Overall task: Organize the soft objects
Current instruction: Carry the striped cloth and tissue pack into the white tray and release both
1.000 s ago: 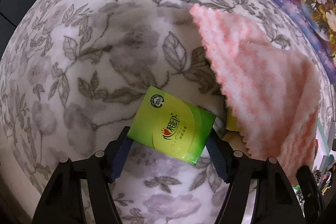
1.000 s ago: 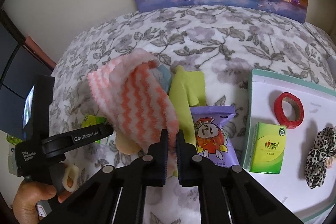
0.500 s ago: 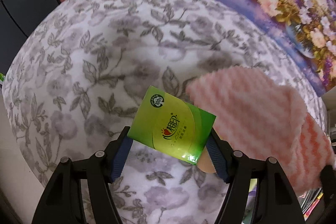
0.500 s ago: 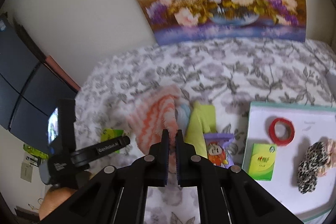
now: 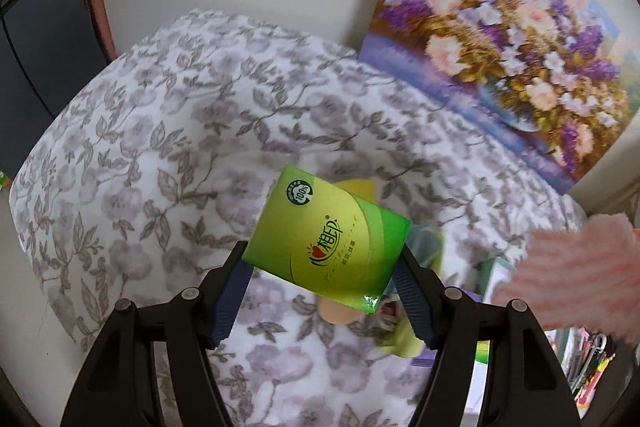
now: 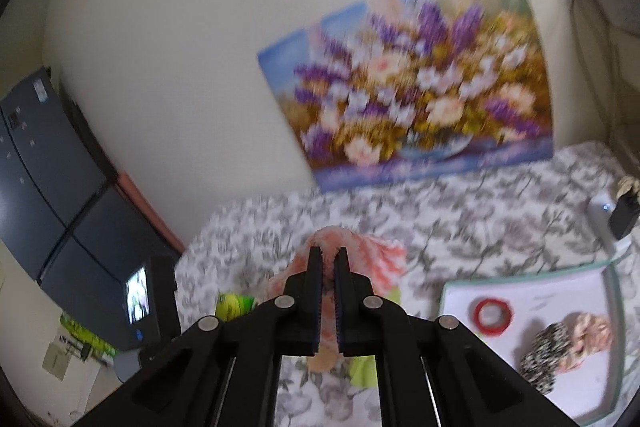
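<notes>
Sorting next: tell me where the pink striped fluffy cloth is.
The pink striped fluffy cloth hangs pinched in the right tool, lifted above the floral bedspread, left of the white tray.

Place: a home room.
Signs: a floral cloth covered the counter; a flower painting leaned on the wall; a dark cabinet stood beside it.

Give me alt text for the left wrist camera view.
The left gripper clamps a green tissue pack above a grey floral bedspread. A pink striped cloth hangs at right, and a flower painting leans on the wall.
</notes>
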